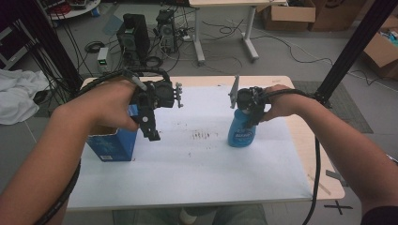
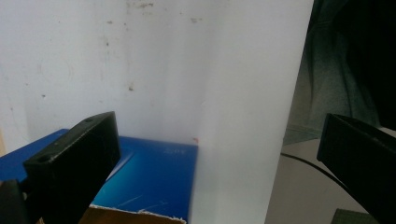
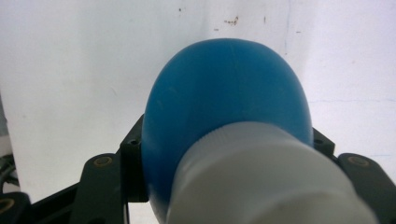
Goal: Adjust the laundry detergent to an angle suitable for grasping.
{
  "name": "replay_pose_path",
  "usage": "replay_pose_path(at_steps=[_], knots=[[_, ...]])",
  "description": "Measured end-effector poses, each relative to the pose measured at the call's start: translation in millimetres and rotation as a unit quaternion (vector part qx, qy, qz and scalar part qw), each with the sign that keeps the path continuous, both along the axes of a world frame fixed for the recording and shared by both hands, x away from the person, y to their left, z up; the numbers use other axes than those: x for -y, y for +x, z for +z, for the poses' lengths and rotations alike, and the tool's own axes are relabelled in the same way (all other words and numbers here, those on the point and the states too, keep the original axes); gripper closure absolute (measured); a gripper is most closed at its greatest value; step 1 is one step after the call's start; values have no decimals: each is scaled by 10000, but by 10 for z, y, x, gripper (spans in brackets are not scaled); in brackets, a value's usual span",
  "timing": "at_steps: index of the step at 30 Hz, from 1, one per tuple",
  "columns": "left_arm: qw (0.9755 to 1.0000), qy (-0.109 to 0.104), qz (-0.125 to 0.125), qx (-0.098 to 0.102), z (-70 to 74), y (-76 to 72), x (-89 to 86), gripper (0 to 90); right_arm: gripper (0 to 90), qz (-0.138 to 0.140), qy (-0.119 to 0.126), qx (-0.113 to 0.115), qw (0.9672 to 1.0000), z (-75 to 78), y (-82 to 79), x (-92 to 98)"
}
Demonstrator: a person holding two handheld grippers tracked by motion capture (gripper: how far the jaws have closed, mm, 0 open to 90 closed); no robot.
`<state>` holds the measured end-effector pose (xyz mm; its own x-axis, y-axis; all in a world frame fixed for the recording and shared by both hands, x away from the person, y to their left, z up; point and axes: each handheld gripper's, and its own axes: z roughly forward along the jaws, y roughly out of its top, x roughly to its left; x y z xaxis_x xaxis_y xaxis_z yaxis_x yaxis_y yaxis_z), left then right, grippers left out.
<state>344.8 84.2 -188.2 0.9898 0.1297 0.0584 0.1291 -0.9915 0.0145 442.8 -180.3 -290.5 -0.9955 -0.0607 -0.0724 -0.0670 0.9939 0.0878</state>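
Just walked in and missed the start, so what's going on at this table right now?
A person is working at a white-topped table with a gripper in each hand. The right gripper has its jaws closed around a blue bottle with a white cap, which stands upright on the table. The left gripper hangs with its jaws wide open just above an open blue box near the table's left edge, holding nothing.

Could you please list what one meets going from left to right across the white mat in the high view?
blue box → left gripper → dark smudges on the white mat → blue bottle, with the right gripper at its top.
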Motion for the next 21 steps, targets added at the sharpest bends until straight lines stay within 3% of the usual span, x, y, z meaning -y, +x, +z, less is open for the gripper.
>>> replay_pose_path(at_steps=[9, 21], knots=[[10000, 4, -37, 42, 31, -28, 31, 1, 380, -346, 259, -206, 9989, 174, -51, 15], [10000, 23, -67, 47, 47, -68, 36, 1, 380, -822, 392, -394, 9951, 291, -67, -52]])
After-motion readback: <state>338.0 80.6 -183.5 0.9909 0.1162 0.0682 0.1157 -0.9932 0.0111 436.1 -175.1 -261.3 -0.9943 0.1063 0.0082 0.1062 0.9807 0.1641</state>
